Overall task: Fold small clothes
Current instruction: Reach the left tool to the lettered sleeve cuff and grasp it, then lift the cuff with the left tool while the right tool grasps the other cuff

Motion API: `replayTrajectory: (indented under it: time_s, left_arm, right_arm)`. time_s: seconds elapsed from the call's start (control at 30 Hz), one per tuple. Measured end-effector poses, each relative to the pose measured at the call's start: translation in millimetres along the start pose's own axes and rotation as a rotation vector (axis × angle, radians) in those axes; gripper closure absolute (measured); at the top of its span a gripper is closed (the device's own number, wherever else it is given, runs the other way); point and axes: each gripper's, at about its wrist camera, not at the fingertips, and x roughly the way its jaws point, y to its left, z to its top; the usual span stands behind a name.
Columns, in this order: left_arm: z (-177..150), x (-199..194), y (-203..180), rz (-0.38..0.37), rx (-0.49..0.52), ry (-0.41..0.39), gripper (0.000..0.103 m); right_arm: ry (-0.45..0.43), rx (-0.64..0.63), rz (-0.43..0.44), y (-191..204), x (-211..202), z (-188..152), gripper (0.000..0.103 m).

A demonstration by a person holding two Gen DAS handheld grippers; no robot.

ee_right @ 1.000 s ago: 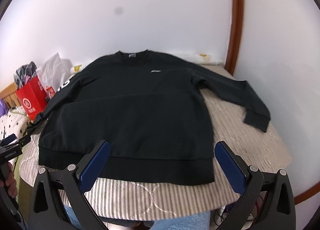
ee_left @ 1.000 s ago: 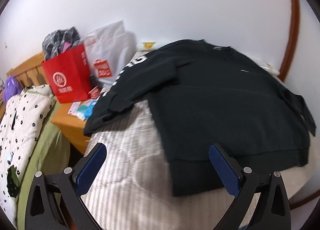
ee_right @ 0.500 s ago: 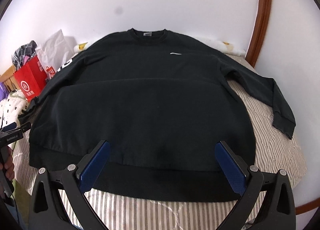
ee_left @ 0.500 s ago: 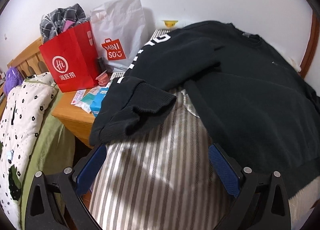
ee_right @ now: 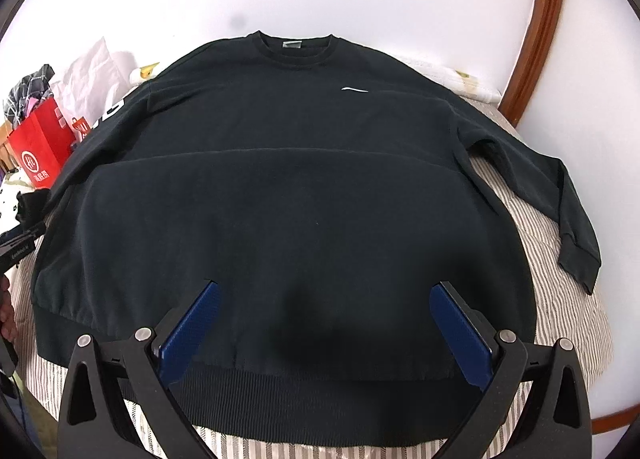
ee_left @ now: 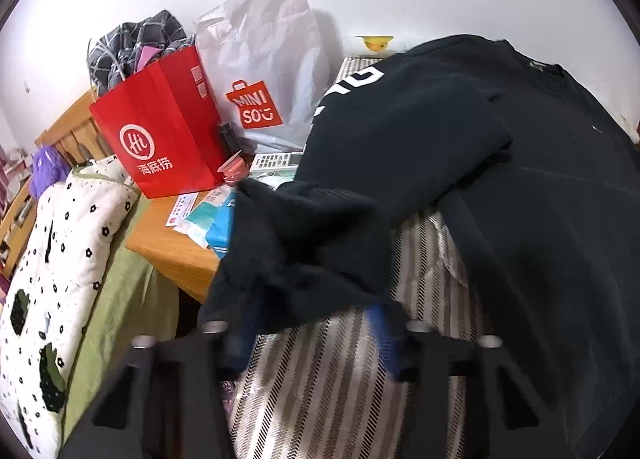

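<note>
A black sweatshirt (ee_right: 304, 195) lies front up on a striped bed cover (ee_right: 560, 299), neck towards the wall. In the left wrist view its left sleeve (ee_left: 400, 131) with white letters runs down to the cuff (ee_left: 304, 259), bunched at the bed's edge. My left gripper (ee_left: 312, 319) is closing, blurred by motion; the cuff hangs between its blue pads (ee_left: 382, 335) and over their tips, with a gap still showing between them. My right gripper (ee_right: 320, 331) stands open just above the body, near the hem (ee_right: 320, 403). The other sleeve (ee_right: 560, 195) lies stretched out to the right.
A wooden bedside table (ee_left: 168, 243) left of the bed holds a red paper bag (ee_left: 160, 131), a white shopping bag (ee_left: 264, 71), a remote and packets. A spotted quilt (ee_left: 52, 259) lies further left. A wooden arc (ee_right: 536, 27) frames the wall at right.
My left gripper moved down and in onto the sleeve cuff and its jaws narrowed around it. My right gripper sank closer over the sweatshirt's lower body, still wide.
</note>
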Motion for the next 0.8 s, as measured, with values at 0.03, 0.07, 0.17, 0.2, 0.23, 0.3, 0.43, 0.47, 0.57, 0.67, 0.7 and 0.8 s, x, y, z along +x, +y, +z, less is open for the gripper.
replayTrajectory:
  time_s: [0.03, 0.07, 0.17, 0.2, 0.23, 0.3, 0.43, 0.47, 0.57, 0.67, 0.7, 0.8]
  left_arm:
    - [1, -1, 2, -0.003, -0.012, -0.003, 0.075]
    - [2, -2, 4, -0.011, -0.025, -0.004, 0.084]
    - [6, -9, 9, -0.043, -0.055, -0.012, 0.091]
    - [7, -12, 10, -0.050, -0.059, -0.014, 0.092]
    - [9, -15, 9, -0.056, -0.058, -0.018, 0.092]
    - [12, -21, 5, -0.061, -0.057, -0.025, 0.092]
    - [26, -45, -10, -0.107, -0.051, -0.067, 0.092]
    - [31, -51, -16, -0.114, -0.043, -0.079, 0.092]
    - [51, -70, -41, -0.158, -0.018, -0.117, 0.092]
    - [73, -85, -73, -0.222, 0.002, -0.141, 0.092]
    - [79, -89, -85, -0.239, 0.011, -0.147, 0.092]
    - [97, -99, -125, -0.306, 0.035, -0.163, 0.092]
  right_arm:
    - [-0.001, 0.000, 0.001, 0, 1, 0, 0.000]
    - [0.001, 0.002, 0.002, -1, 2, 0, 0.000]
    - [0.006, 0.009, 0.019, -3, 4, -1, 0.000]
    - [0.007, 0.010, 0.021, -4, 4, -1, 0.000]
    - [0.007, 0.013, 0.024, -6, 5, -3, 0.000]
    - [0.007, 0.021, 0.034, -11, 5, -4, 0.000]
    - [-0.004, 0.040, 0.051, -25, 3, -4, 0.000]
    - [-0.008, 0.045, 0.053, -29, 2, -5, 0.000]
    - [-0.022, 0.074, 0.062, -49, 0, -4, 0.000]
    - [-0.032, 0.093, 0.067, -68, -2, -2, 0.000]
    - [-0.038, 0.097, 0.063, -76, -3, -2, 0.000]
    - [-0.060, 0.106, 0.058, -99, -8, -4, 0.000]
